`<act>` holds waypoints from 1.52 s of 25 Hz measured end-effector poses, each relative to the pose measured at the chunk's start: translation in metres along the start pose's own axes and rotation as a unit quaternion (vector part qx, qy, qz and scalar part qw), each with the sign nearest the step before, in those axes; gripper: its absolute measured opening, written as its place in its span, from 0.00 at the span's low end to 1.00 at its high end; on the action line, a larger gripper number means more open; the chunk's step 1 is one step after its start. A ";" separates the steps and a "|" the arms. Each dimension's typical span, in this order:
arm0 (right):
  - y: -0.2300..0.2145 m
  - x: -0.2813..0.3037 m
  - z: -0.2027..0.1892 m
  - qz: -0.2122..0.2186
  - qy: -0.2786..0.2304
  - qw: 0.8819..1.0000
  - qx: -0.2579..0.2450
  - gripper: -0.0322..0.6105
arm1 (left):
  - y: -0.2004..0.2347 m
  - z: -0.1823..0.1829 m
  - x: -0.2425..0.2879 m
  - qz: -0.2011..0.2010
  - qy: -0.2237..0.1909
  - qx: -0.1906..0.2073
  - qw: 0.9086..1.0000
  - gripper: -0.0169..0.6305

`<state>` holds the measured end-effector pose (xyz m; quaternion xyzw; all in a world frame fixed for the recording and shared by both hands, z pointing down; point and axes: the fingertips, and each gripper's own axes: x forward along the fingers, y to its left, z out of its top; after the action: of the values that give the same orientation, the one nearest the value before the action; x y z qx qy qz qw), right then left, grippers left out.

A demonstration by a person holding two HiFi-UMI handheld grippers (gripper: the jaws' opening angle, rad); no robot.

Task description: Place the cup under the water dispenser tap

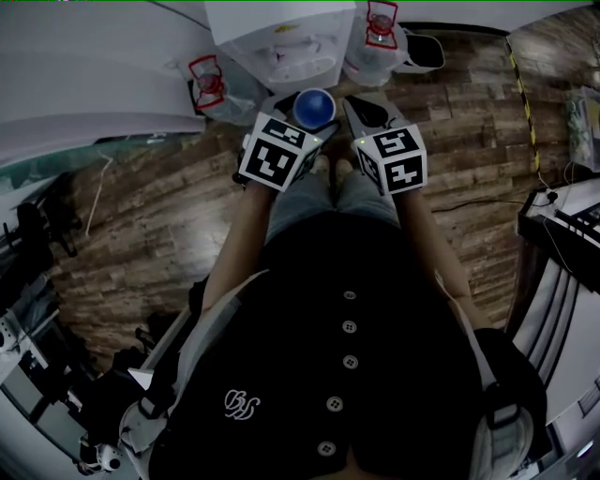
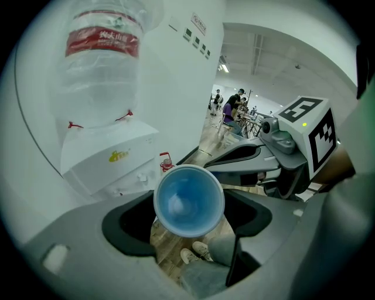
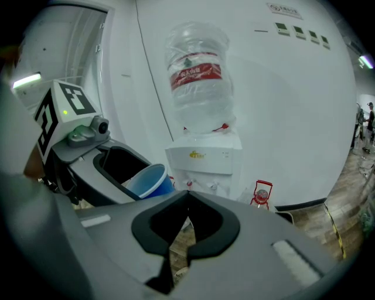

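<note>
Cup [image 2: 188, 200], blue, was clamped between fingers of left gripper [image 2: 190, 218], held in air near dispenser [image 3: 205, 163] front, short of taps [image 3: 202, 186]. Right gripper [image 3: 184, 229] fingers were pressed together, empty, alongside.

**Floor, spare bottles, wall**

A wood-plank floor [image 1: 141, 206] lies underfoot; a clear spare bottle [image 1: 208, 84] with a red handle stands at left, a second bottle [image 1: 380, 28] at right; a yellow-black striped strip [image 1: 523, 94] crosses the planks; small signs [image 3: 293, 29] dot the white wall [image 3: 293, 117]; people [image 2: 231, 105] stand far down the hall.
</note>
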<state>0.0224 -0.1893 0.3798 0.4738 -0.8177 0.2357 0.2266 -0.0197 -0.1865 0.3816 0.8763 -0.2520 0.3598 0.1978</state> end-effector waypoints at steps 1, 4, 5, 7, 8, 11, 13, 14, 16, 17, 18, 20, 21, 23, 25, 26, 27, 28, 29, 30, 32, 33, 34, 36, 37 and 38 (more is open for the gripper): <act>0.001 0.001 -0.002 0.001 0.004 1.000 0.000 0.05 | 0.000 -0.001 0.000 -0.001 0.001 -0.002 1.000 0.59; 0.000 0.005 -0.008 0.001 0.011 1.000 0.001 0.05 | 0.003 -0.006 0.003 -0.004 0.004 -0.006 1.000 0.59; -0.001 0.007 -0.009 0.001 0.010 1.000 0.002 0.05 | 0.003 -0.007 0.005 -0.005 0.005 -0.007 1.000 0.59; -0.004 0.010 -0.012 0.000 0.013 1.000 0.005 0.05 | 0.004 -0.009 0.010 -0.008 0.009 -0.008 1.000 0.59; -0.005 0.011 -0.014 0.000 0.017 1.000 0.006 0.05 | 0.003 -0.009 0.013 -0.010 0.011 -0.008 1.000 0.59; -0.009 0.016 -0.018 0.000 0.018 1.000 0.011 0.05 | 0.004 -0.010 0.021 -0.013 0.016 -0.008 1.000 0.59; -0.012 0.021 -0.020 0.000 0.018 1.000 0.015 0.05 | 0.007 -0.010 0.026 -0.014 0.016 -0.010 1.000 0.59; -0.014 0.023 -0.021 -0.001 0.018 1.000 0.017 0.05 | 0.008 -0.010 0.028 -0.014 0.015 -0.012 1.000 0.59; -0.018 0.027 -0.023 -0.002 0.021 1.000 0.017 0.05 | 0.010 -0.012 0.034 -0.015 0.016 -0.014 1.000 0.59; -0.019 0.029 -0.023 -0.001 0.023 1.000 0.017 0.05 | 0.011 -0.013 0.037 -0.017 0.018 -0.014 1.000 0.59; -0.020 0.032 -0.024 0.000 0.024 1.000 0.017 0.05 | 0.013 -0.015 0.040 -0.018 0.020 -0.014 1.000 0.59; -0.022 0.037 -0.025 0.002 0.024 1.000 0.017 0.05 | 0.017 -0.018 0.047 -0.019 0.025 -0.013 0.999 0.59; -0.024 0.040 -0.026 0.003 0.024 1.000 0.016 0.05 | 0.019 -0.020 0.050 -0.019 0.027 -0.013 0.999 0.59; -0.027 0.047 -0.030 0.005 0.023 1.000 0.017 0.05 | 0.024 -0.025 0.055 -0.017 0.030 -0.014 0.999 0.59; -0.028 0.054 -0.034 0.010 0.028 0.999 0.024 0.05 | 0.029 -0.031 0.061 -0.018 0.031 -0.020 0.999 0.59; -0.028 0.058 -0.036 0.012 0.029 0.999 0.028 0.05 | 0.031 -0.034 0.064 -0.018 0.031 -0.024 0.999 0.59; -0.028 0.061 -0.038 0.013 0.029 0.999 0.031 0.05 | 0.033 -0.037 0.067 -0.016 0.031 -0.026 0.999 0.59; -0.028 0.064 -0.040 0.014 0.030 0.999 0.033 0.05 | 0.036 -0.039 0.070 -0.012 0.030 -0.025 0.999 0.59; -0.029 0.067 -0.041 0.013 0.030 0.999 0.036 0.05 | 0.038 -0.040 0.073 -0.007 0.027 -0.023 0.999 0.59; -0.031 0.070 -0.044 0.011 0.030 0.999 0.040 0.05 | 0.039 -0.041 0.076 -0.002 0.025 -0.018 1.000 0.59; -0.035 0.076 -0.049 0.009 0.029 0.998 0.048 0.05 | 0.039 -0.045 0.084 0.004 0.024 -0.009 1.000 0.59; -0.036 0.080 -0.051 0.010 0.030 0.998 0.050 0.05 | 0.040 -0.046 0.088 0.006 0.023 -0.008 1.000 0.59; -0.037 0.084 -0.053 0.013 0.032 0.998 0.050 0.05 | 0.041 -0.048 0.092 0.007 0.022 -0.008 1.000 0.59; -0.037 0.092 -0.055 0.017 0.033 0.998 0.052 0.05 | 0.045 -0.052 0.100 0.009 0.023 -0.011 1.000 0.59; -0.039 0.096 -0.058 0.017 0.034 0.998 0.054 0.05 | 0.047 -0.053 0.104 0.010 0.024 -0.012 1.000 0.59; -0.043 0.100 -0.060 0.016 0.034 0.998 0.055 0.05 | 0.050 -0.055 0.109 0.011 0.025 -0.012 1.000 0.59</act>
<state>0.0242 -0.2388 0.4936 0.4644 -0.8027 0.2999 0.2239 -0.0110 -0.2296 0.5052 0.8618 -0.2607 0.3806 0.2110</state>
